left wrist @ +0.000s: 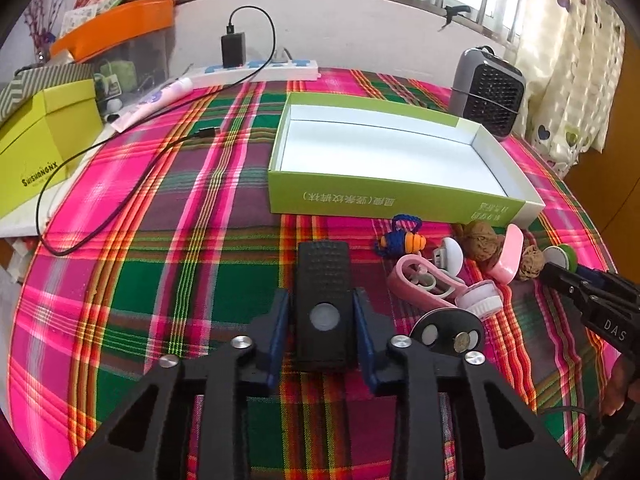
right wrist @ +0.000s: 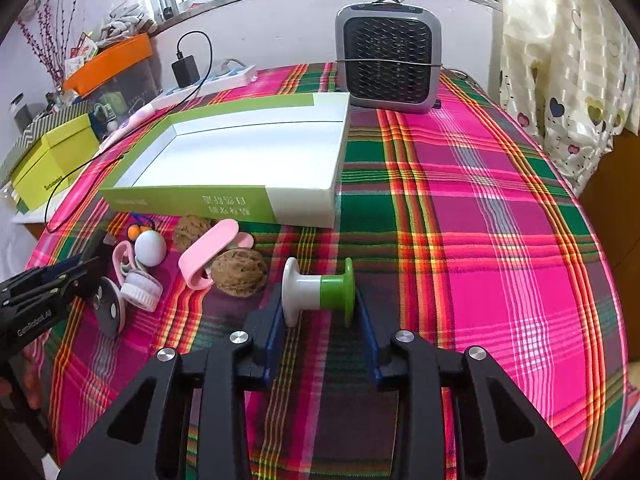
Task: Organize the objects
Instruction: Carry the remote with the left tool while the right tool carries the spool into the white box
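Note:
My left gripper (left wrist: pixel 320 296) is shut on a black rectangular device (left wrist: pixel 322 268) with a round grey button; its blue pads press on both long sides, and the device rests on the plaid cloth. My right gripper (right wrist: pixel 319 292) is shut on a white-and-green spool (right wrist: pixel 316 284) lying on its side, one pad against each flange. The open green-and-white box (left wrist: pixel 360 196) stands empty just beyond. Between the grippers lie a pink case (left wrist: pixel 508 256), walnuts (left wrist: pixel 478 240), a black disc (left wrist: pixel 448 332), a white round brush (left wrist: pixel 482 300) and corded earplugs (left wrist: pixel 400 236).
A grey fan heater (right wrist: pixel 388 60) stands at the back of the table. A power strip (left wrist: pixel 260 72) with a black charger lies by the wall, and its cable (left wrist: pixel 120 184) loops over the cloth at left. A yellow-green box (left wrist: pixel 40 152) sits far left, a curtain (right wrist: pixel 568 80) at right.

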